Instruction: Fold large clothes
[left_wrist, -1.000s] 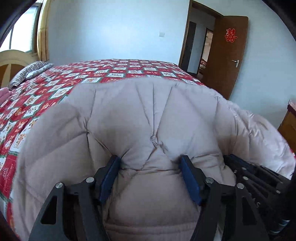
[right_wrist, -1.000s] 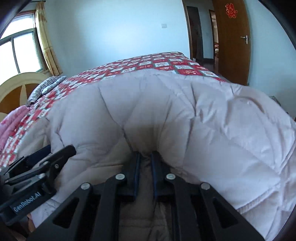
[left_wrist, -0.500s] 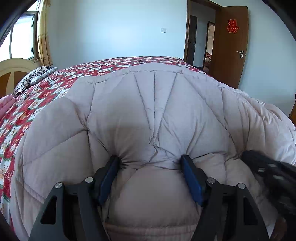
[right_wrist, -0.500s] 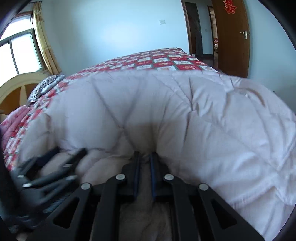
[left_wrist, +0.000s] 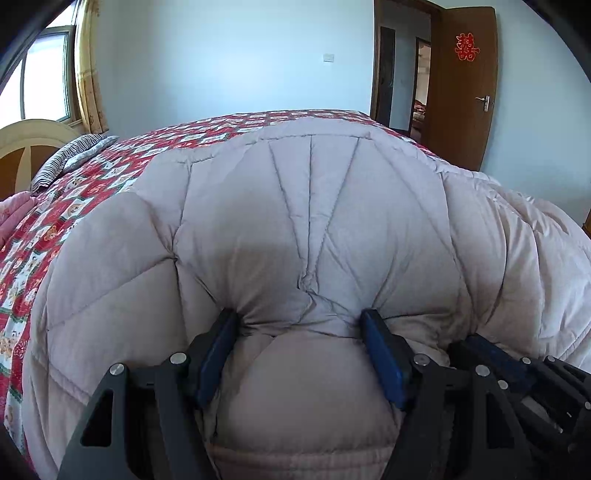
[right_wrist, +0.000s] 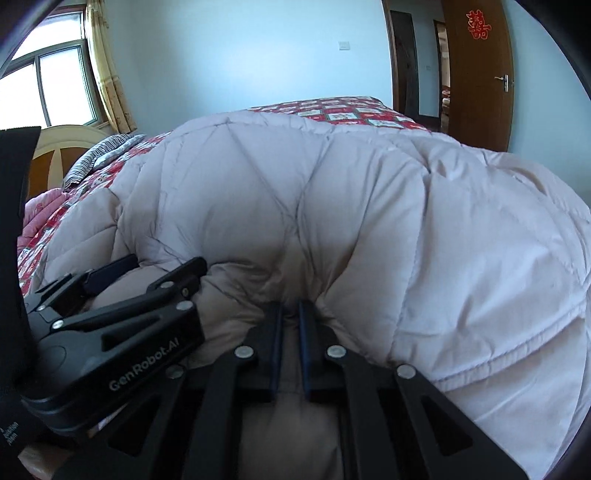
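The quilted down coat (left_wrist: 314, 229) is lying bunched on the red patchwork bedspread (left_wrist: 74, 206); the left gripper (left_wrist: 301, 332) is clamping a thick padded roll with fingers spread wide, the right gripper (right_wrist: 291, 325) is pinching a thin edge, seemingly steadying the fold

Each view looks forward and down along its own hand-held gripper, very near the puffy pale coat. The left wrist view sits behind the left hand-held gripper (left_wrist: 301, 350), facing across the coat (left_wrist: 314, 206) toward the door (left_wrist: 461, 85) beyond it. The right wrist view sits behind the right hand-held gripper (right_wrist: 291, 332), facing the same way. Both share the coat, the bed (left_wrist: 74, 199), the window (right_wrist: 55, 85) and the door; each catches the other gripper at its side.
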